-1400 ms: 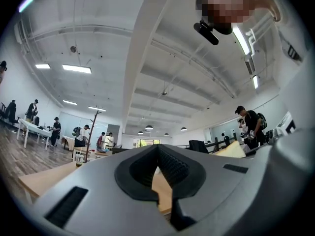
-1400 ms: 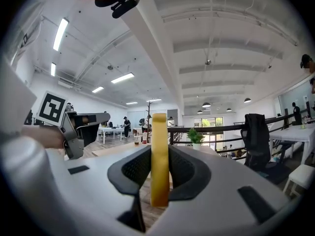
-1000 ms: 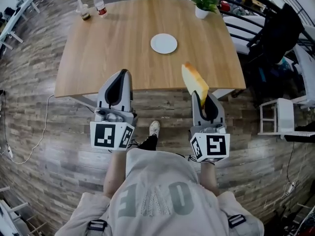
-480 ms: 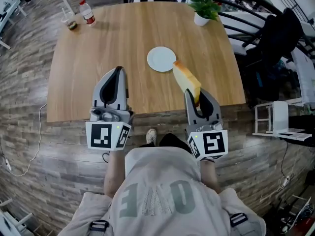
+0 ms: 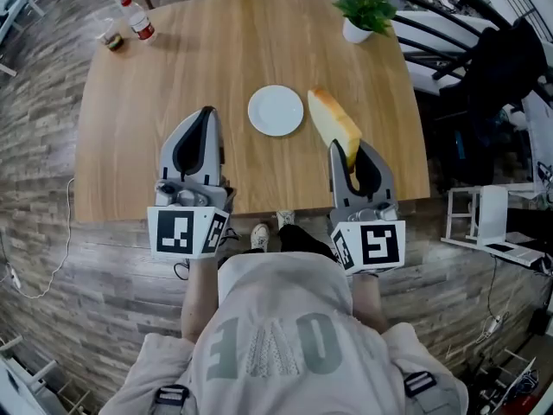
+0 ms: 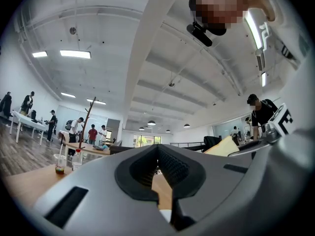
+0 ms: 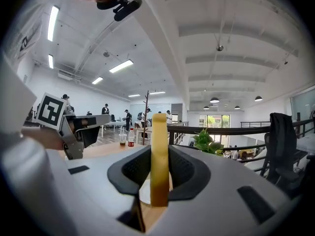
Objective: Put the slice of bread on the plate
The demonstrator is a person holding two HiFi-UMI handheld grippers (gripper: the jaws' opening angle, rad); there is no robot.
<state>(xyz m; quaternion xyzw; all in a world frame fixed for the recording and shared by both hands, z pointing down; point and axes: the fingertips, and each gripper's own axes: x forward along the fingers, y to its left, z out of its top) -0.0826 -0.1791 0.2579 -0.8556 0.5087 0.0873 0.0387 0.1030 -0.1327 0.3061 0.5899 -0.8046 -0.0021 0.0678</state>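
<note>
A white round plate lies near the middle of the wooden table. My right gripper is shut on a slice of bread, which stands on edge above the table just right of the plate. In the right gripper view the yellow-crusted bread rises upright between the jaws, with the plate low behind it. My left gripper hovers over the table's near part, left of the plate. Its jaws meet at the tips with nothing between them.
A potted plant stands at the table's far right corner. A bottle and a cup stand at the far left corner. Dark chairs and a white stand are to the right of the table.
Both grippers have moved forward from the table's near edge to above the tabletop. The bread has come from short of the plate to just right of it.
</note>
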